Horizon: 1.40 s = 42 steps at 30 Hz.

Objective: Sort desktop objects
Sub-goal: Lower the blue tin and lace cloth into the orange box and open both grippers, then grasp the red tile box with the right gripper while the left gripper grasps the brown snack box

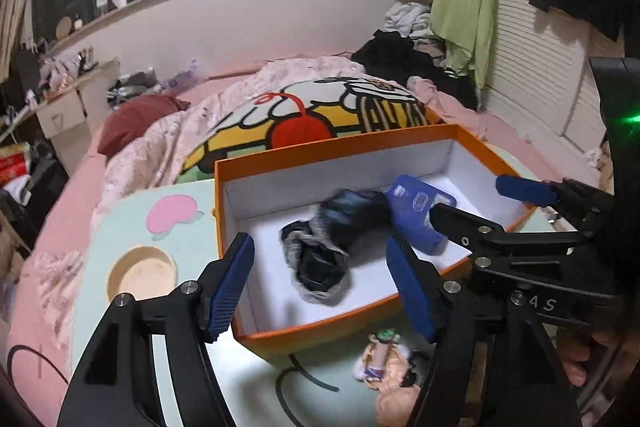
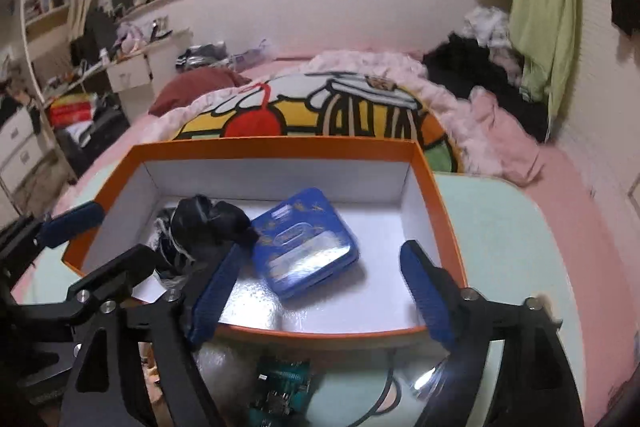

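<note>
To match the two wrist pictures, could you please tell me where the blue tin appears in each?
Left wrist view: blue tin right of centre, partly behind a finger of the right gripper.
Right wrist view: blue tin near centre, in full view.
Shared landmark: the orange box that holds it.

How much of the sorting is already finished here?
Done: a dark cloth bundle and a blue tin lie in the orange box. In hand: nothing; left gripper and right gripper are open. Left: small items before the box.
</note>
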{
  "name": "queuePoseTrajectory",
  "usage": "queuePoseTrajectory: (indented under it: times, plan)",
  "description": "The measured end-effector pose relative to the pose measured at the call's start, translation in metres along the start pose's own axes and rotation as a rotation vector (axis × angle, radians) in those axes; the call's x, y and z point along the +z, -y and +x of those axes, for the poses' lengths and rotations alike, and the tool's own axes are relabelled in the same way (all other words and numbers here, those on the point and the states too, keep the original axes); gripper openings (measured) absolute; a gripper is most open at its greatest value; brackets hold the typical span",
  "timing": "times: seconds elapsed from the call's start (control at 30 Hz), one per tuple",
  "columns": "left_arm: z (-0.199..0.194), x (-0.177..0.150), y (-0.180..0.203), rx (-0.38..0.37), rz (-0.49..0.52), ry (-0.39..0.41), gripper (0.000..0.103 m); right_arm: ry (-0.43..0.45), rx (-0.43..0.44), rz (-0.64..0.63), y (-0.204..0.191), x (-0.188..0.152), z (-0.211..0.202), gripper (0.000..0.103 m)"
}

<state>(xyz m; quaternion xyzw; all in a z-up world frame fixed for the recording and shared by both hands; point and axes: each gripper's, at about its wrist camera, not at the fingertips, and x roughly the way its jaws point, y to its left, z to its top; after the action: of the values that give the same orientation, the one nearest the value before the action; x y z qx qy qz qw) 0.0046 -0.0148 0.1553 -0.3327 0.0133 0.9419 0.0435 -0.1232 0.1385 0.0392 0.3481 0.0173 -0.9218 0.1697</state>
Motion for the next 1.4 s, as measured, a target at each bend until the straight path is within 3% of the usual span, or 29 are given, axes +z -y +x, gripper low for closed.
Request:
queuePoseTrajectory:
  times: [0.07, 0.2, 0.27, 0.4, 0.5, 0.63, 0.7, 0.73, 0.77, 0.83, 1.4]
  plan:
    - [-0.009, 0.001, -0.003, -0.015, -0.020, 0.021, 0.069, 0.008, 0.007, 0.023, 0.006, -0.001, -0.005, 0.083]
    - [-0.043, -0.001, -0.005, -0.027, -0.036, 0.101, 0.070, 0.143, 0.017, 0.069, 0.012, -0.006, -0.046, 0.084]
    - [-0.062, -0.007, -0.005, -0.038, -0.029, 0.112, 0.079, 0.170, 0.032, 0.054, 0.010, -0.015, -0.069, 0.087]
    - [-0.091, -0.038, -0.001, -0.076, 0.029, 0.090, 0.082, 0.165, 0.038, -0.023, 0.006, -0.056, -0.108, 0.093]
    - [-0.104, -0.078, 0.000, -0.060, 0.083, 0.057, 0.082, 0.105, 0.035, -0.079, 0.005, -0.097, -0.123, 0.095]
    - [-0.094, -0.116, 0.007, -0.002, 0.155, -0.011, 0.082, 0.092, -0.052, -0.120, 0.009, -0.142, -0.122, 0.100]
    - [-0.086, -0.131, 0.006, -0.018, 0.131, -0.035, 0.082, 0.083, -0.071, -0.115, 0.014, -0.157, -0.111, 0.103]
    - [-0.083, -0.136, 0.002, -0.049, 0.077, -0.025, 0.085, 0.071, -0.027, -0.080, 0.019, -0.165, -0.103, 0.103]
    - [-0.083, -0.138, -0.001, -0.046, 0.042, 0.009, 0.088, 0.036, 0.027, -0.033, 0.029, -0.167, -0.093, 0.102]
    - [-0.080, -0.139, 0.001, -0.009, 0.020, 0.027, 0.099, 0.044, 0.055, -0.016, 0.036, -0.162, -0.091, 0.103]
    - [-0.079, -0.140, 0.002, 0.025, 0.020, 0.031, 0.102, 0.052, 0.031, -0.025, 0.037, -0.170, -0.086, 0.103]
